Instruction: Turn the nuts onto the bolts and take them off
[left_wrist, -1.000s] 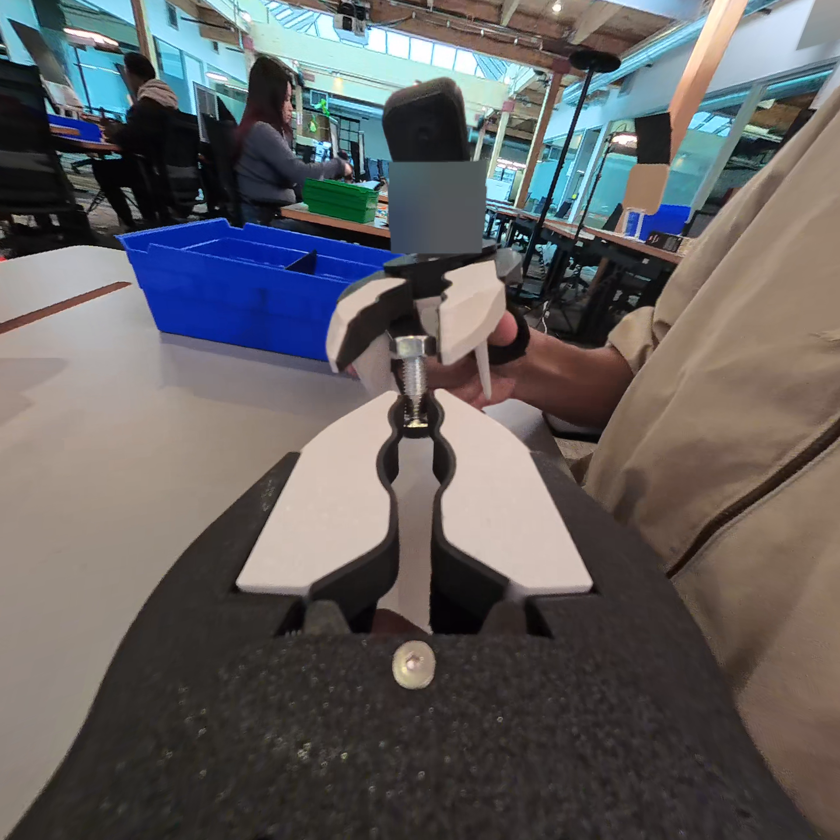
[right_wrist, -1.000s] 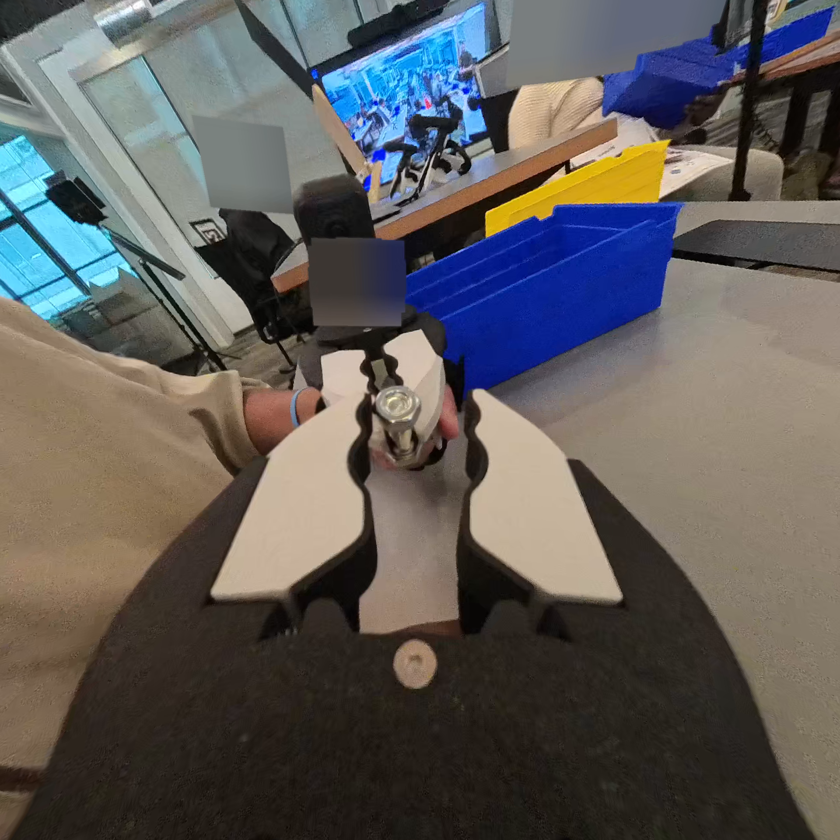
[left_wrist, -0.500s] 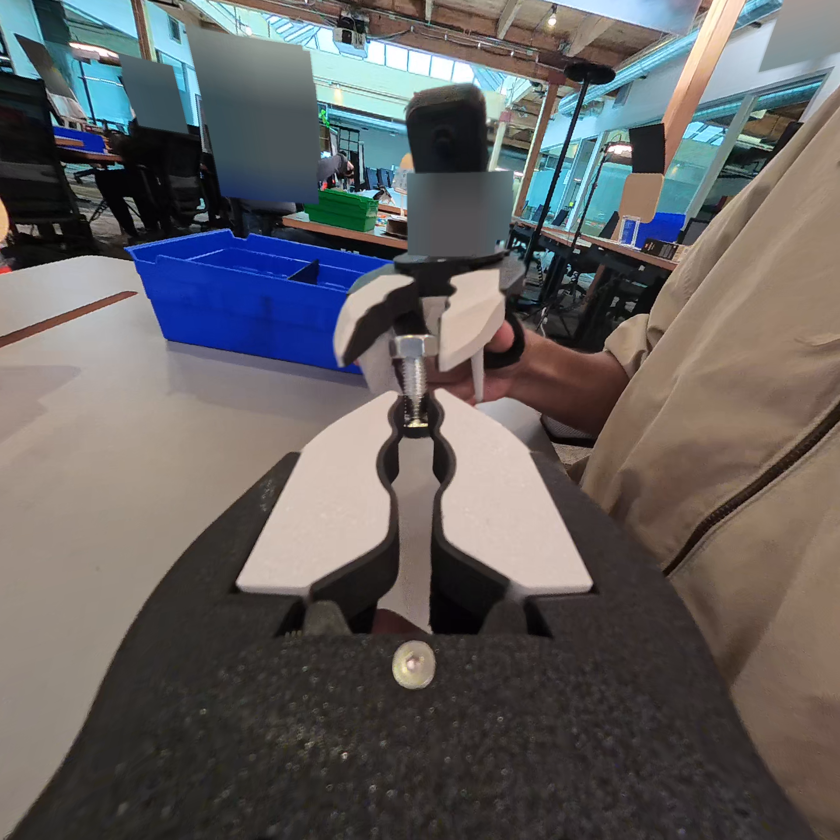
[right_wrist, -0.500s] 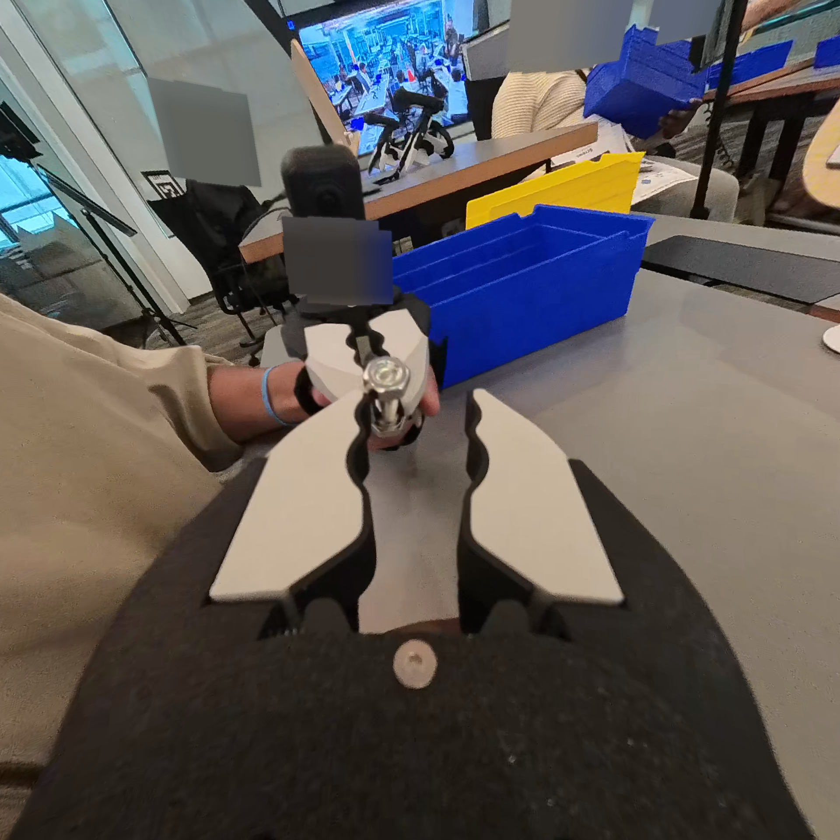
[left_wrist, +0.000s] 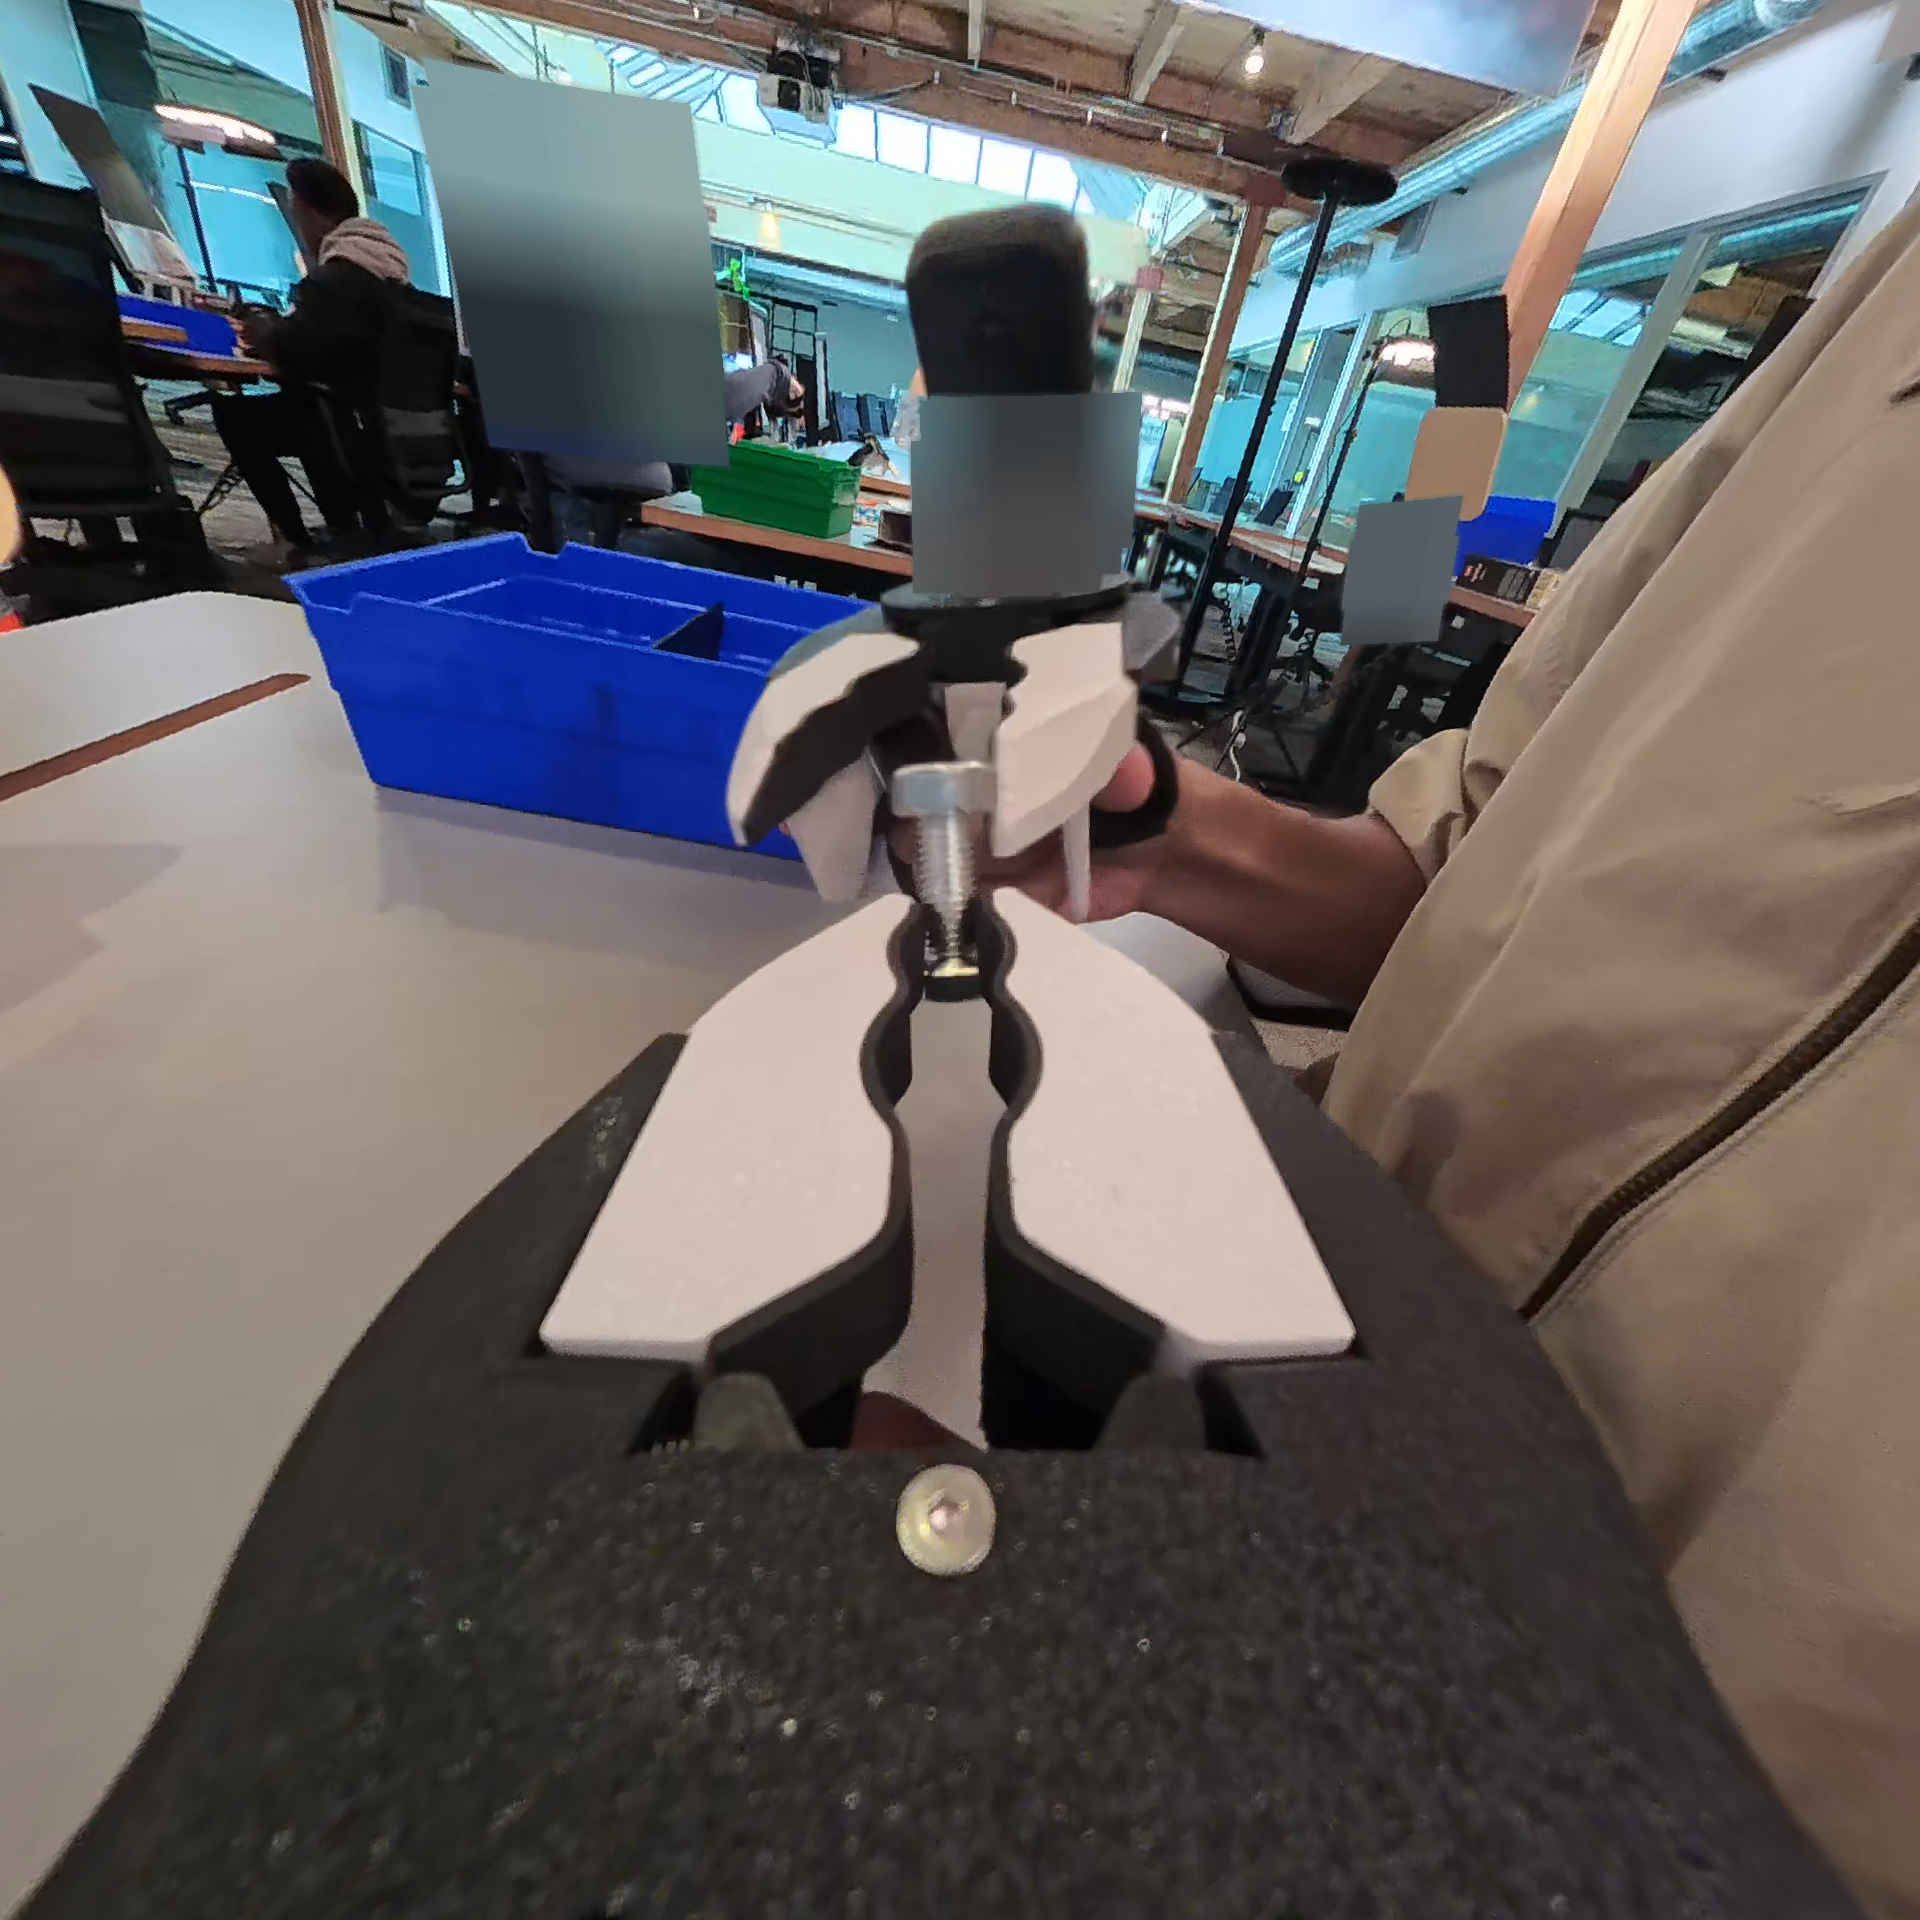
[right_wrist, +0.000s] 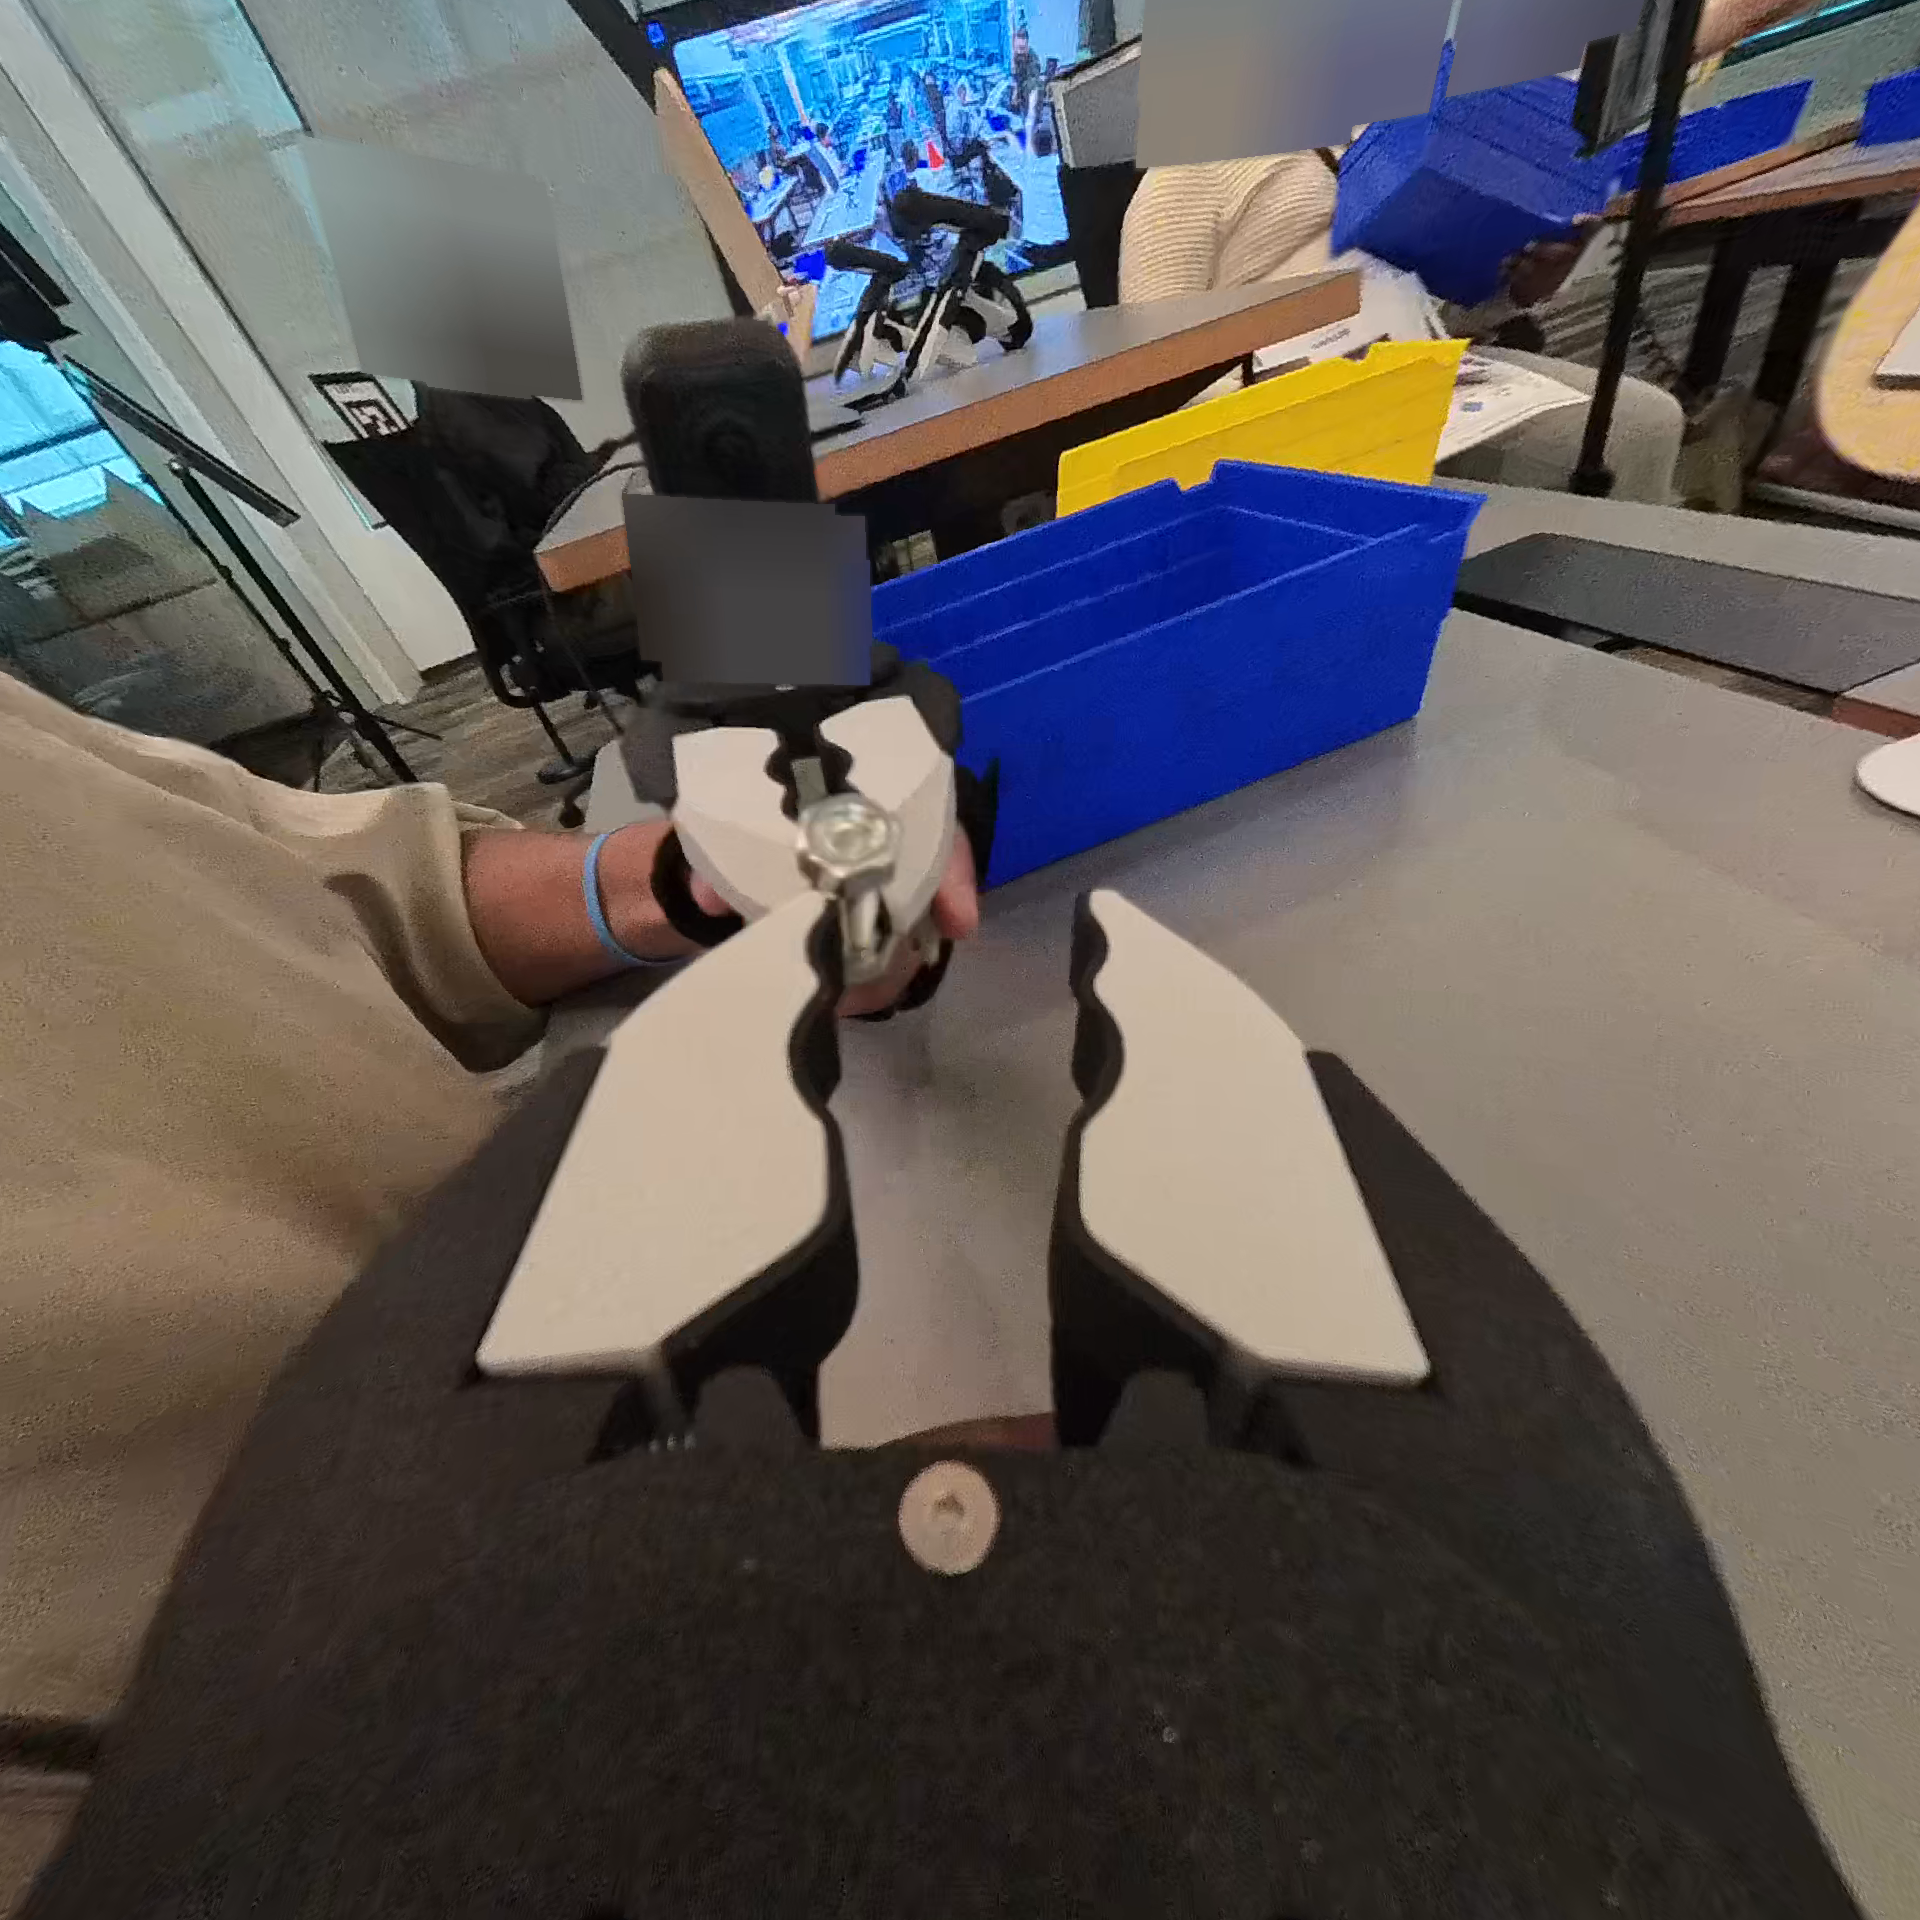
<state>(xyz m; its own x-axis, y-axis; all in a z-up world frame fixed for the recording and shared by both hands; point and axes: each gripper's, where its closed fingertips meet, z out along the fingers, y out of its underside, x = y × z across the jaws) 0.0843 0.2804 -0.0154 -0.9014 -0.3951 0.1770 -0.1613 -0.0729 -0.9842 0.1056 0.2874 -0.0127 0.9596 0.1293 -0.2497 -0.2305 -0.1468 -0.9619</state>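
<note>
A silver bolt (left_wrist: 943, 831) stands upright with its hex head on top. My left gripper (left_wrist: 951, 940) is shut on its lower threaded end; whether a nut sits there I cannot tell. My right gripper (left_wrist: 940, 727) faces me just behind the bolt head, with its jaws apart. In the right wrist view my right gripper (right_wrist: 956, 920) is open and empty. The bolt (right_wrist: 850, 847) is just off its left fingertip (right_wrist: 800, 935), not between the fingers. The left gripper (right_wrist: 821, 800) holds the bolt beyond.
A blue bin (left_wrist: 540, 707) stands on the grey table (left_wrist: 260, 1039) behind the grippers; it also shows in the right wrist view (right_wrist: 1195, 665), with a yellow bin (right_wrist: 1268, 436) behind it. A person's tan sleeve (left_wrist: 1662, 935) fills the right side. People sit at far desks.
The right gripper, open all along, has drawn to the right of the bolt, so the bolt head now lies at its left fingertip rather than between the fingers. The left gripper keeps its hold.
</note>
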